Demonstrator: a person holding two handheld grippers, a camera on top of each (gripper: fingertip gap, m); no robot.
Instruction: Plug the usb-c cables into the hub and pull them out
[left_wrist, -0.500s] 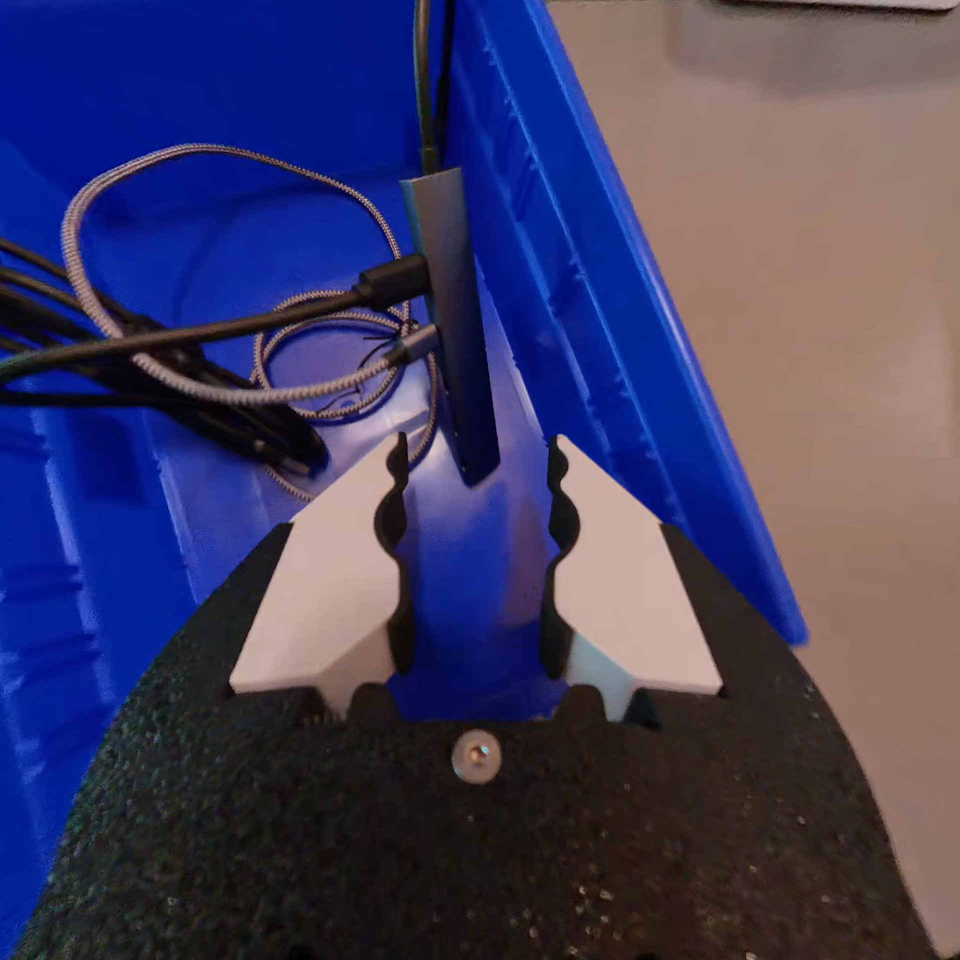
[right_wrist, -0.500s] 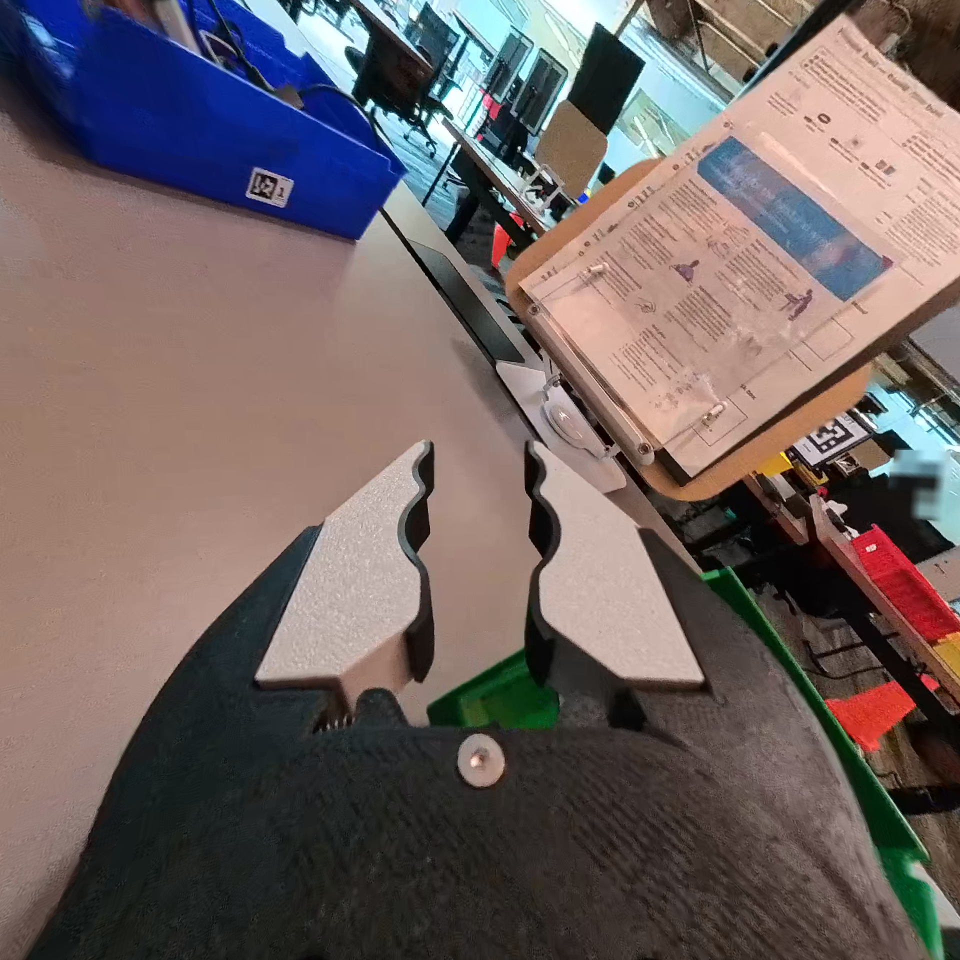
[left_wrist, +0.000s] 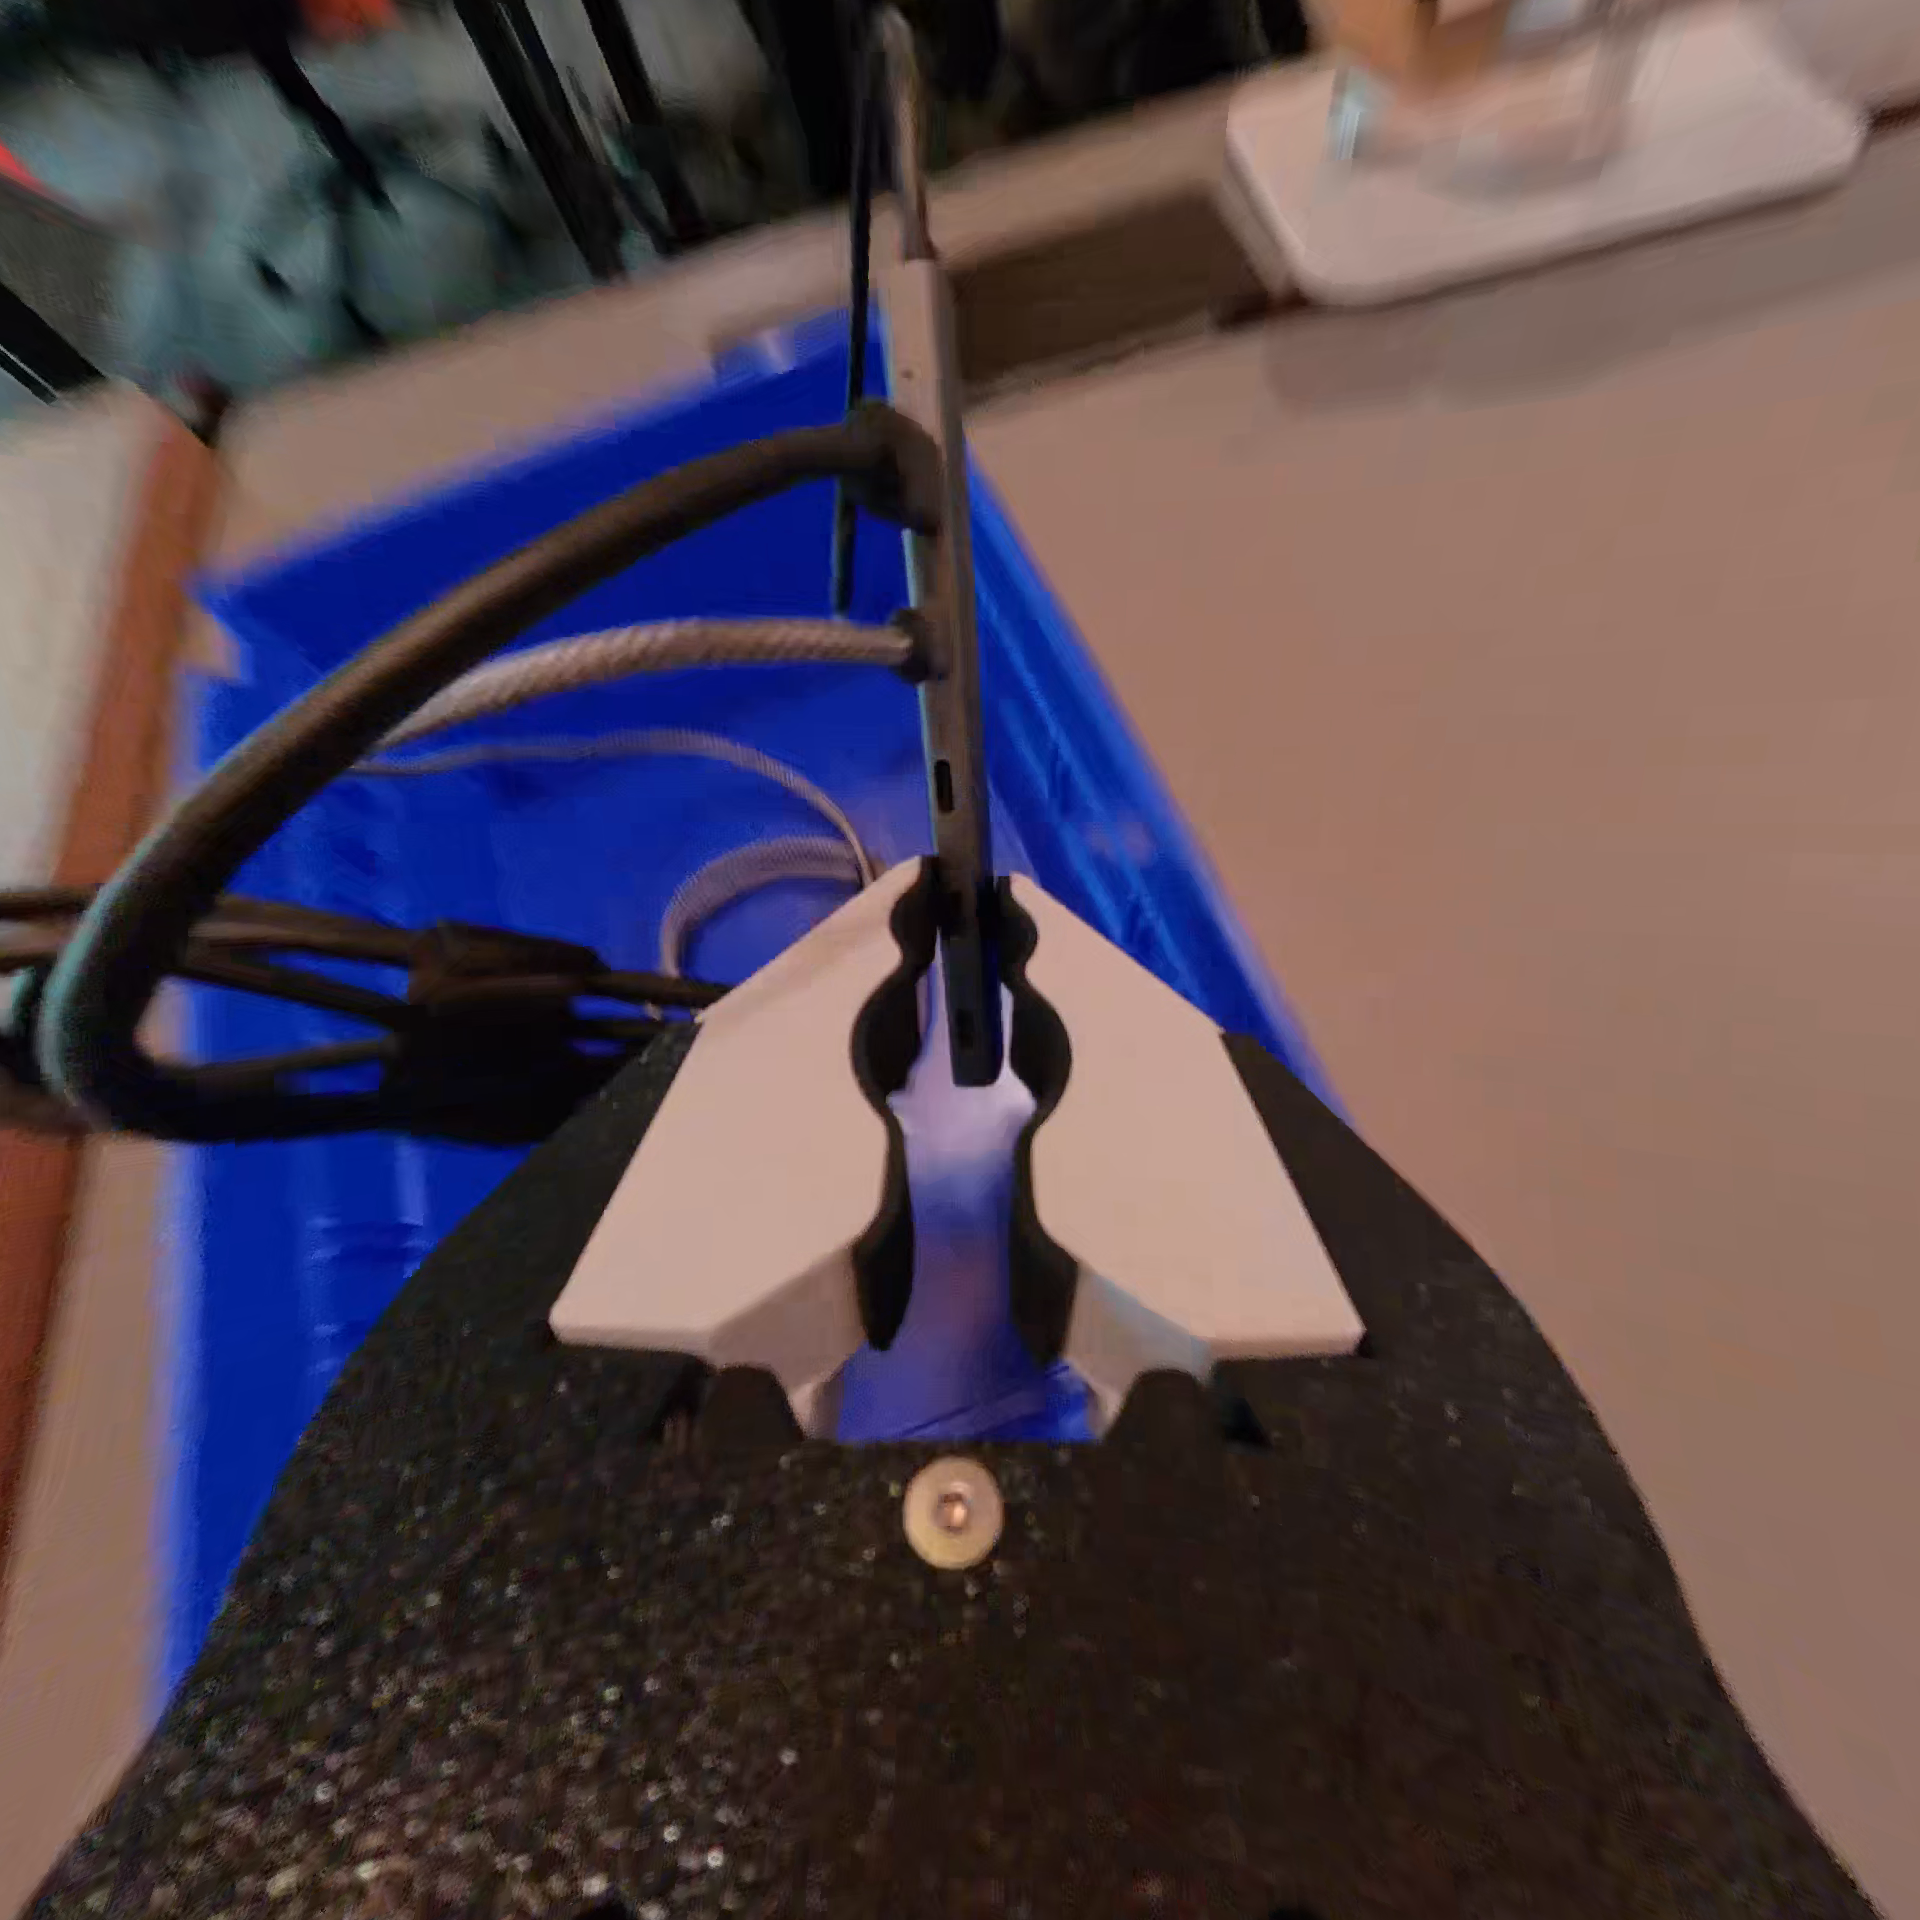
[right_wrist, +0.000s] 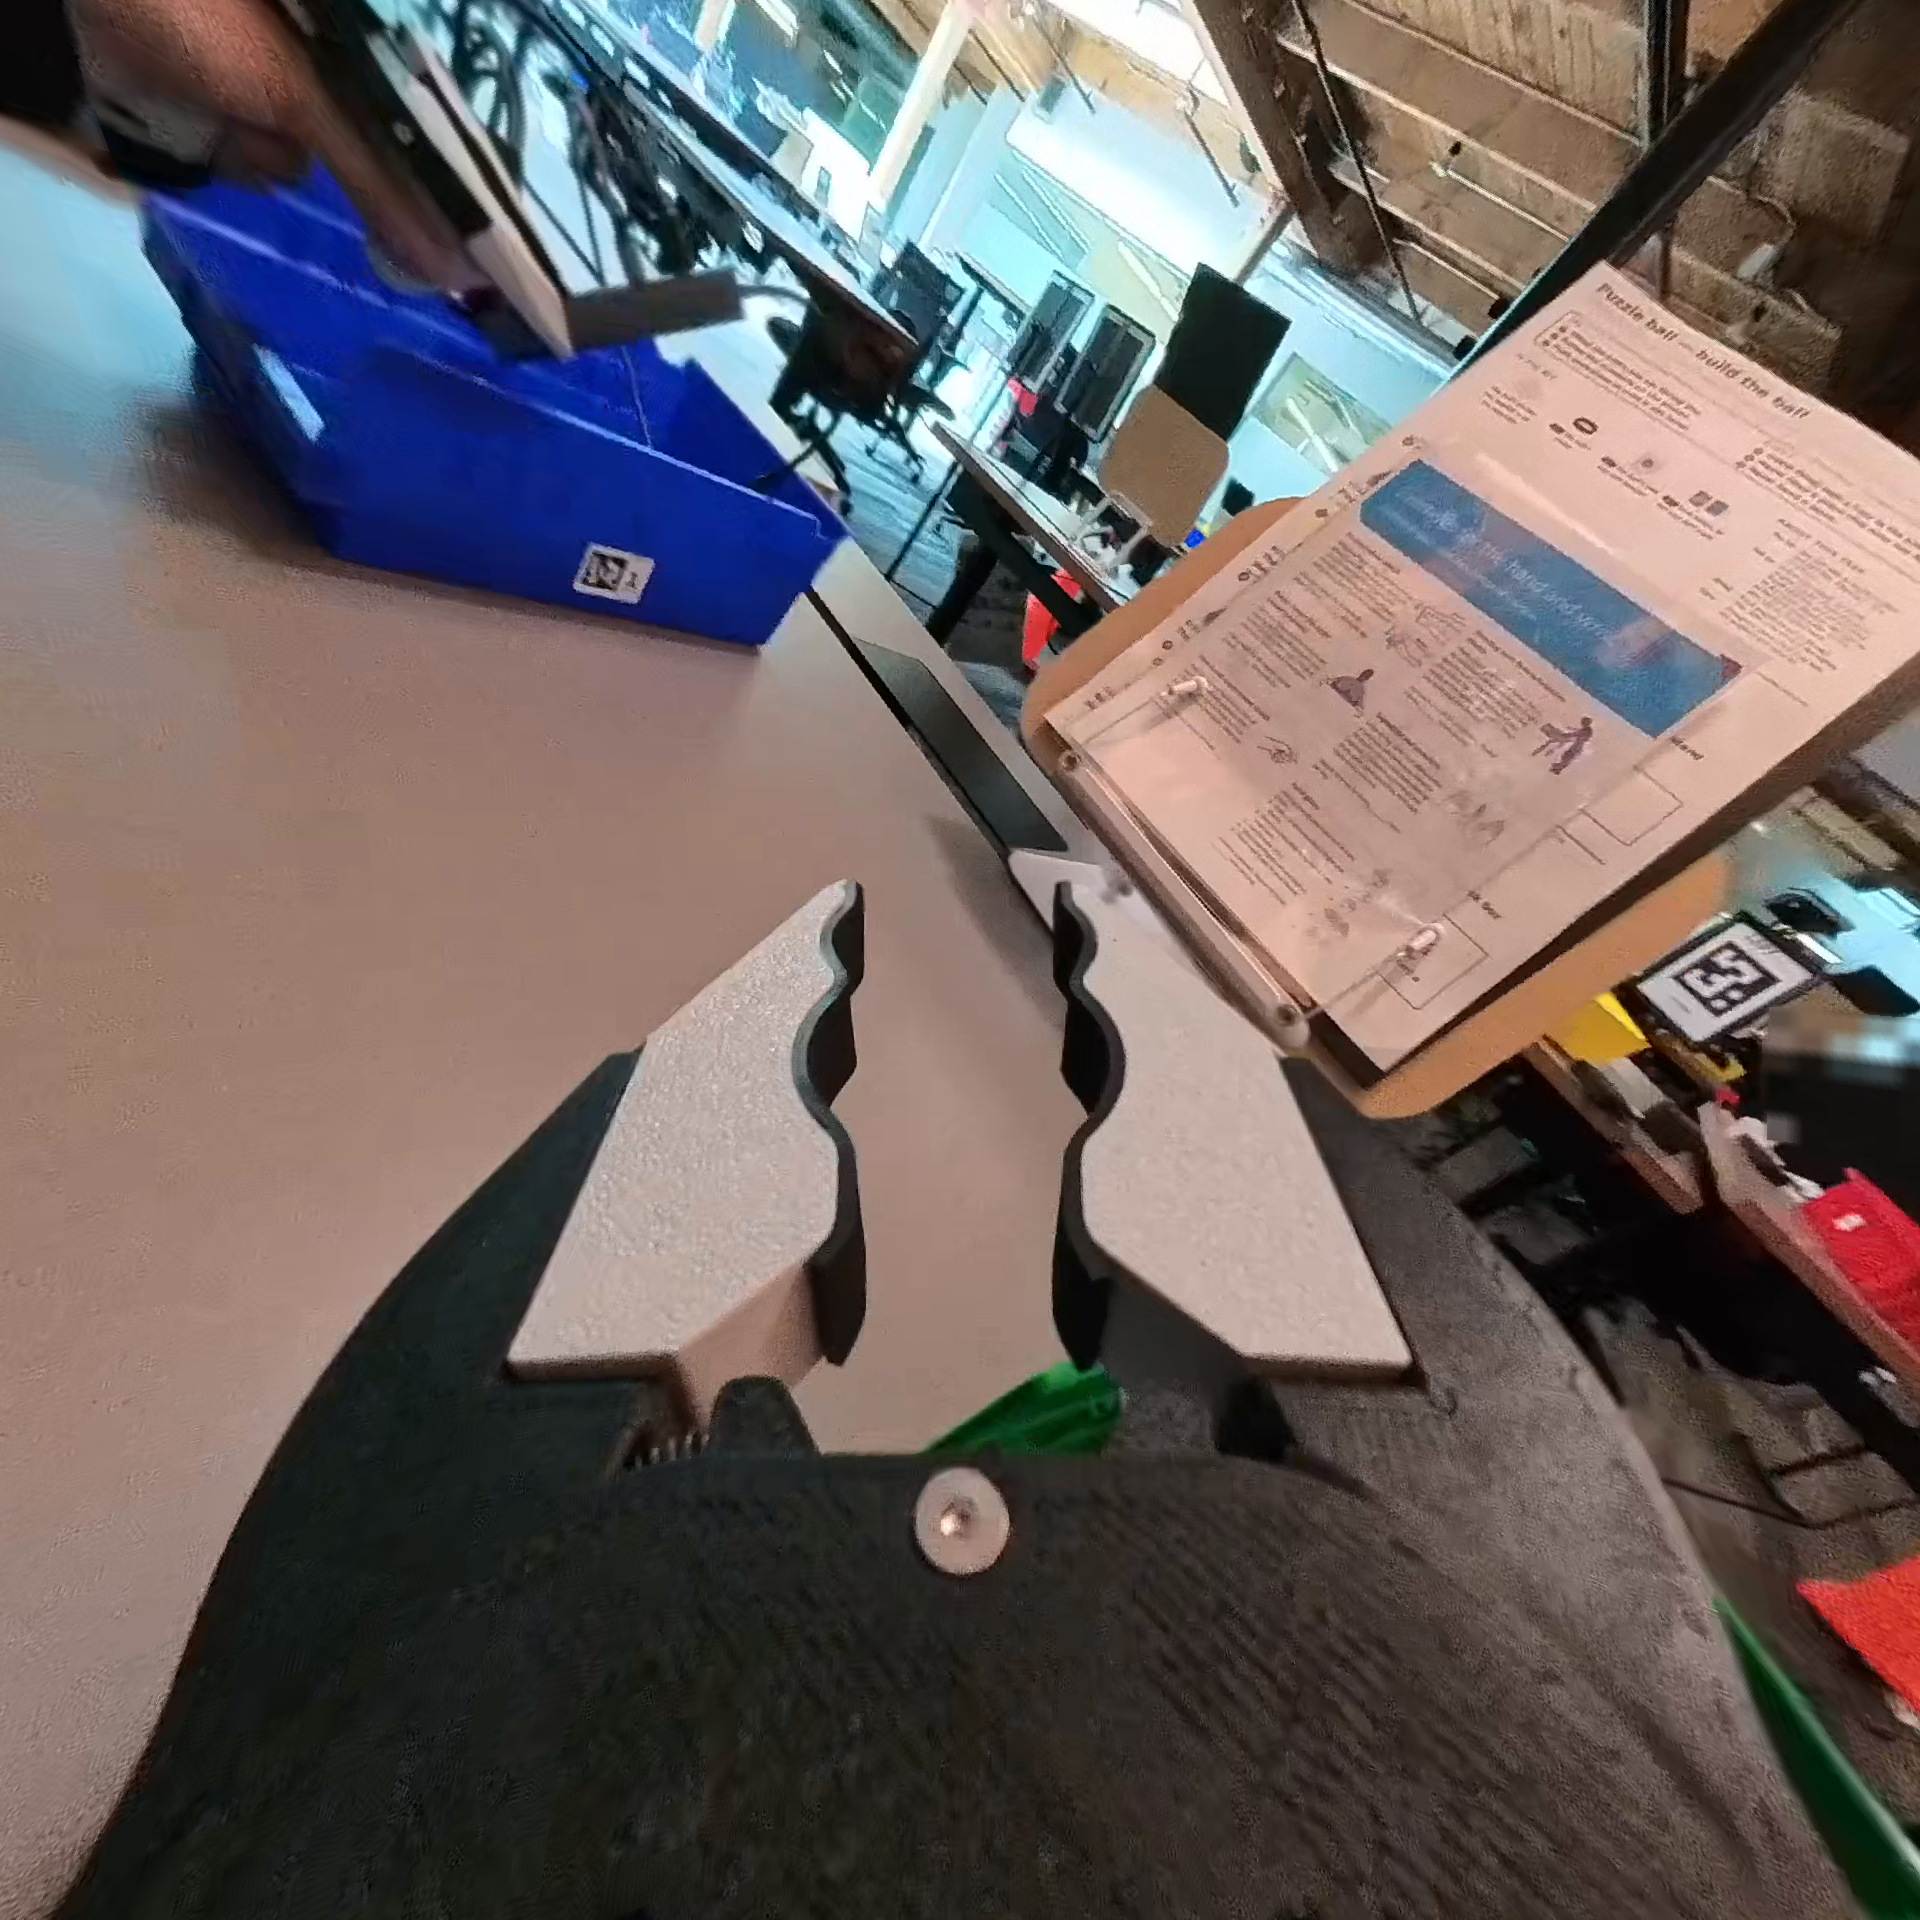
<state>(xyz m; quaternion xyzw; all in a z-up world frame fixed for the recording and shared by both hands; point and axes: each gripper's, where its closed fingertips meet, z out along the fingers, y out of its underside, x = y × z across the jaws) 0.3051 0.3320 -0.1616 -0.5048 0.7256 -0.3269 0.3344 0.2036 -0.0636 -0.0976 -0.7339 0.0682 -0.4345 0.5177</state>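
Here the left gripper (left_wrist: 966, 935) clamps the hub's (left_wrist: 951, 665) near end above the blue bin (left_wrist: 582, 831), two cables (left_wrist: 644, 655) plugged in; the right gripper (right_wrist: 956, 1029) waits agape over the table (right_wrist: 364, 831). A firm, level hold should ease unplugging.

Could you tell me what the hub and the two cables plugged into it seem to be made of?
The hub looks like grey metal with a matte finish, thin and hard-edged, though blur leaves plastic possible. The upper cable seems smooth black rubber or plastic. The lower cable looks braided grey fabric, given its woven texture.
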